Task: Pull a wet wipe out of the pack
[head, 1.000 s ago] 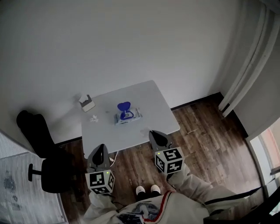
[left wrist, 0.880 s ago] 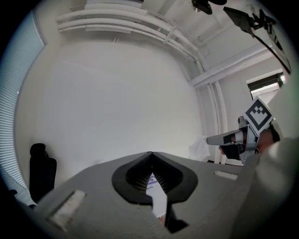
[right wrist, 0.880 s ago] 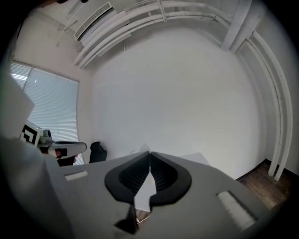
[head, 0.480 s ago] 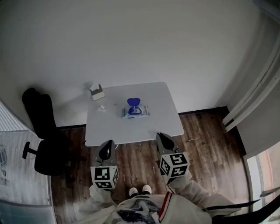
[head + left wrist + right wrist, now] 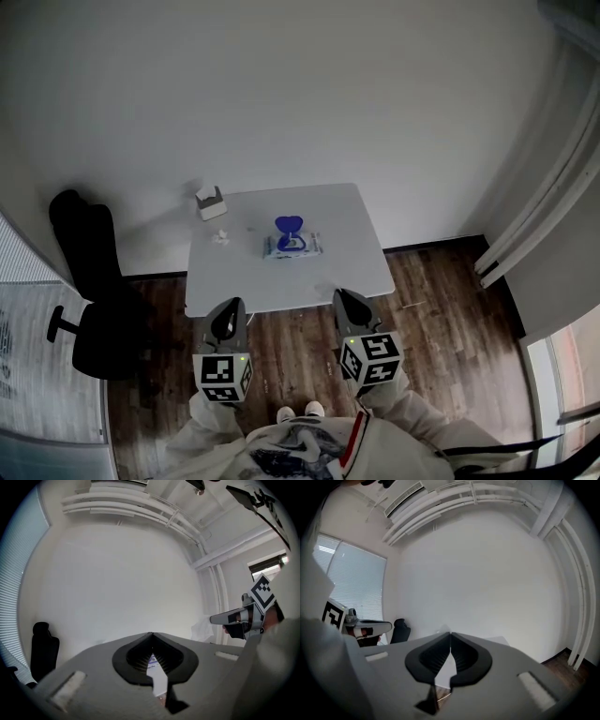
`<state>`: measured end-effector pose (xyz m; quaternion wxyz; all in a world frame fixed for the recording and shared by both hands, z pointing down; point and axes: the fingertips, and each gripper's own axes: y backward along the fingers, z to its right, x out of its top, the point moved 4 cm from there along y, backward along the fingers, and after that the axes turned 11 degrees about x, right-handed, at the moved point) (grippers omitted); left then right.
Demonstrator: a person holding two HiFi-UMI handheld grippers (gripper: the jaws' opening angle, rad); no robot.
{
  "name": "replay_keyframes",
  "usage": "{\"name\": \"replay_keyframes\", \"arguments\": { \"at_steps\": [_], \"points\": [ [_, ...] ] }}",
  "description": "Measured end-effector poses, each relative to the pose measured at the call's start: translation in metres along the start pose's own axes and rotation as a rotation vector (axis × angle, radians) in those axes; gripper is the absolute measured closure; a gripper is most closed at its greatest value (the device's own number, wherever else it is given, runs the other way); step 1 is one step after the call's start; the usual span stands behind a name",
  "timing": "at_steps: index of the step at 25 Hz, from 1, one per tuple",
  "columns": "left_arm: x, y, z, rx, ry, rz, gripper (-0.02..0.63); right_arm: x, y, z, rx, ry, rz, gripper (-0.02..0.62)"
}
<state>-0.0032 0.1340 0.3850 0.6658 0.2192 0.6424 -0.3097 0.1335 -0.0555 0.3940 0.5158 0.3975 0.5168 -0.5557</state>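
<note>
— Locating the pack of wet wipes [image 5: 292, 247]: where?

— Sits mid-table on the white table [image 5: 349, 255], at the centre of the head view, with its blue lid [image 5: 289, 227] standing raised at the far side. Too small to tell whether a wipe pokes from the opening.

— Lying which way from the fingers?

— Lies up-frame of both and between them: up and right of the left gripper [image 5: 227, 311], up and left of the right gripper [image 5: 348, 298]. Runs with its long axis left to right across the frame, parallel to the table's near edge. Sits marginally nearer the right gripper, by hardly any margin.

— Reading the jaws how?

— Closed on nothing, both pairs, with tips meeting in each gripper view. Held short of the table's near edge, over the wooden floor [image 5: 441, 309], well apart from the pack.

— Noting anything else on the table?

— Noting a small white box [image 5: 210, 202] at the far left corner and a crumpled white scrap [image 5: 220, 236] left of the pack. Cannot tell whether a wipe. Fits either a pull yet to come or one already made.

— Differing how from the earlier frame?

— Shows the table squarer in the frame than a second ago. Keeps pack, lid, box and scrap in the same places on it, and both grippers below its near edge.
</note>
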Motion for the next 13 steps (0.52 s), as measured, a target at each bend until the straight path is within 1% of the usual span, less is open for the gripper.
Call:
{"name": "replay_keyframes", "arguments": {
  "at_steps": [13],
  "points": [
    [-0.0026, -0.0014, 0.0052, -0.017, 0.011, -0.003, 0.603, 0.0001, -0.0001, 0.0003, -0.008, 0.001, -0.007, 0.584]
  ]
}}
